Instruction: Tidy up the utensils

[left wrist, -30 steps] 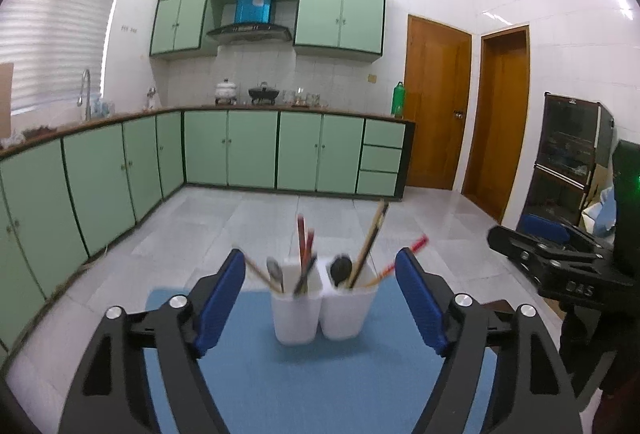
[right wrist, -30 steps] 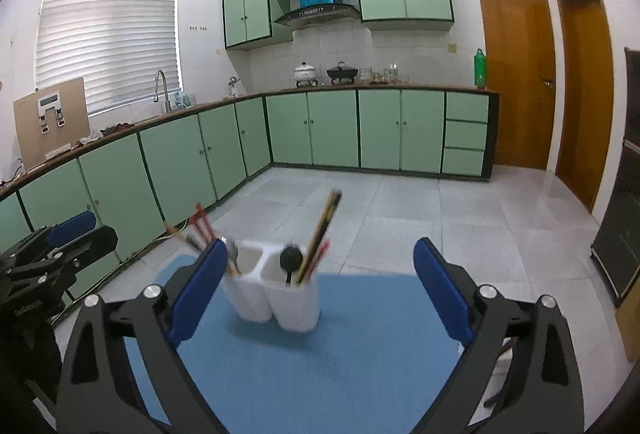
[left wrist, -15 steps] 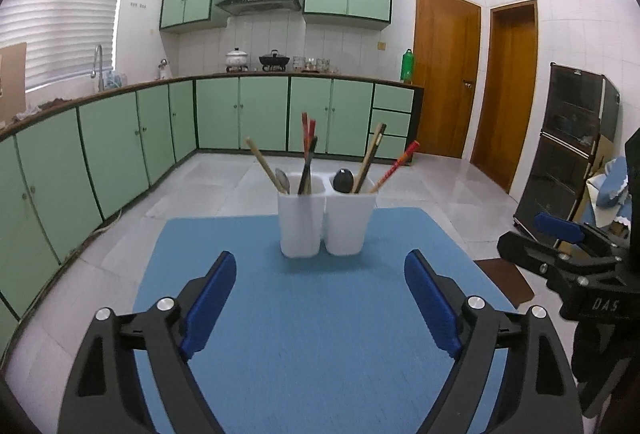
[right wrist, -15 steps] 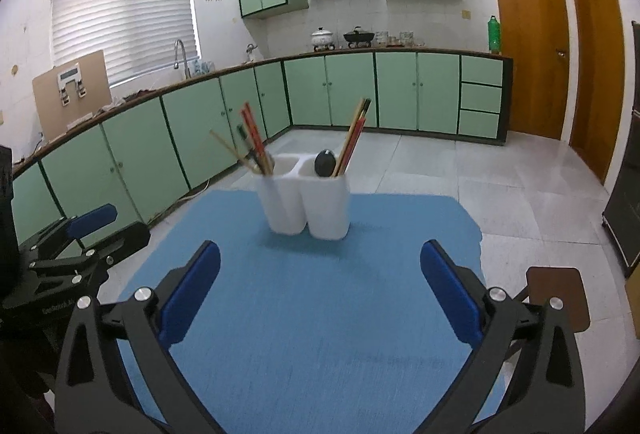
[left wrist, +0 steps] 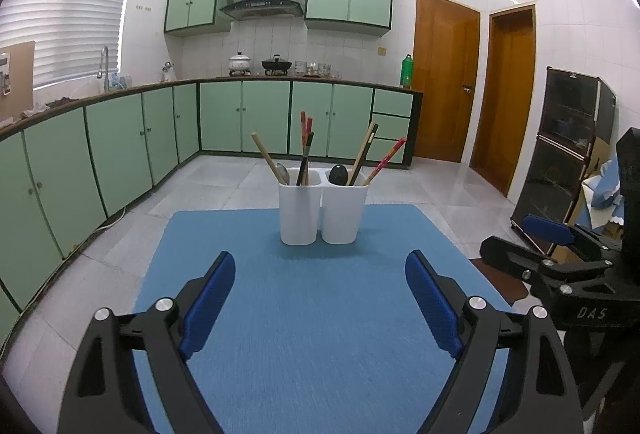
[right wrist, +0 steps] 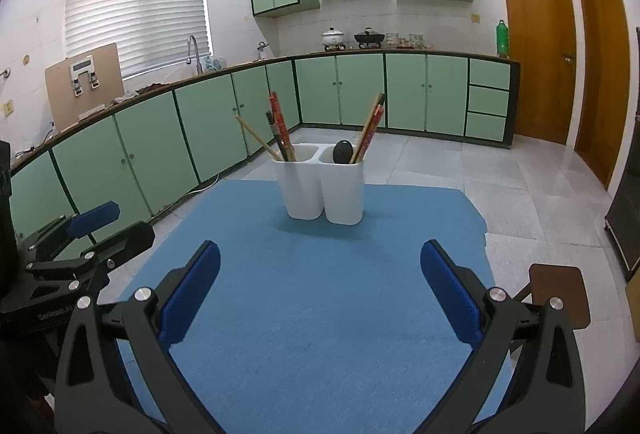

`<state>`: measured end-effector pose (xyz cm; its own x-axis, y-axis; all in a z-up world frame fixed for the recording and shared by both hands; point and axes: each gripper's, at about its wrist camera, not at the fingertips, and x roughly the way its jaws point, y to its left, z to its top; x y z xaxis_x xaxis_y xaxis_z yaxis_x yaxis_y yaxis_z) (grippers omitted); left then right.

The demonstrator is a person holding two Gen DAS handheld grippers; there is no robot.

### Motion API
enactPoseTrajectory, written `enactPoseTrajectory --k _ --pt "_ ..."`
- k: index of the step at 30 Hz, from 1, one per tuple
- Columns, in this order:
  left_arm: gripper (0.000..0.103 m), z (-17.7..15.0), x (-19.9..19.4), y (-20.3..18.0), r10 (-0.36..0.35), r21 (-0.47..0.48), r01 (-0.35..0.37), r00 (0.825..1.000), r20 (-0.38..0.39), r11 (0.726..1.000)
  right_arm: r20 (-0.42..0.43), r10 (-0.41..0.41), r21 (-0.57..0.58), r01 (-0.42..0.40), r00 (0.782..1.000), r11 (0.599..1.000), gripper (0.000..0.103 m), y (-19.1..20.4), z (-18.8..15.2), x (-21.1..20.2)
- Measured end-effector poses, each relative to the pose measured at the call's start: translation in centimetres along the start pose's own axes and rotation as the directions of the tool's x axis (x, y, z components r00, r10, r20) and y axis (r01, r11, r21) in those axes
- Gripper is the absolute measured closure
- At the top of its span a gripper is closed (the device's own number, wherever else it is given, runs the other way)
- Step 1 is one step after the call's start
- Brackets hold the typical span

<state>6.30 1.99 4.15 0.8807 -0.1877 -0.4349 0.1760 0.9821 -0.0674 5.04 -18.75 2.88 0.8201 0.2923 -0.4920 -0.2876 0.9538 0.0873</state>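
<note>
A white two-cup utensil holder (left wrist: 323, 211) stands at the far middle of a blue mat (left wrist: 320, 314); it also shows in the right wrist view (right wrist: 322, 187). Its left cup holds chopsticks (left wrist: 306, 149) and a metal spoon (left wrist: 282, 173). Its right cup holds a black spoon (left wrist: 338, 174) and more chopsticks (left wrist: 366, 153). My left gripper (left wrist: 320, 298) is open and empty, well short of the holder. My right gripper (right wrist: 320, 290) is open and empty too, and shows at the right of the left wrist view (left wrist: 552, 258).
The mat (right wrist: 320, 294) lies on a table with floor beyond its edges. Green cabinets (left wrist: 120, 153) line the left and far walls. A dark cabinet (left wrist: 568, 145) stands at the right. A brown stool (right wrist: 560, 294) is right of the table.
Both grippers have pulled back and risen from the holder, so it looks smaller and farther, with more mat in front. Both stay open and empty.
</note>
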Motion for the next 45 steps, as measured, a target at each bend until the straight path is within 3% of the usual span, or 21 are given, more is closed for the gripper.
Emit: enactPoseTrajectory --k 22,45 --pt "0.018 -0.3 -2.3 -0.5 0.011 0.006 -0.011 0.999 0.051 1.000 0.037 0.005 -0.022 -0.005 0.999 1.000 0.006 0.8 0.0 -2.0" --pt "0.018 -0.2 -2.4 -0.4 0.016 0.001 -0.016 0.998 0.053 1.000 0.036 0.008 -0.020 -0.007 0.999 1.000 0.006 0.8 0.0 -2.0"
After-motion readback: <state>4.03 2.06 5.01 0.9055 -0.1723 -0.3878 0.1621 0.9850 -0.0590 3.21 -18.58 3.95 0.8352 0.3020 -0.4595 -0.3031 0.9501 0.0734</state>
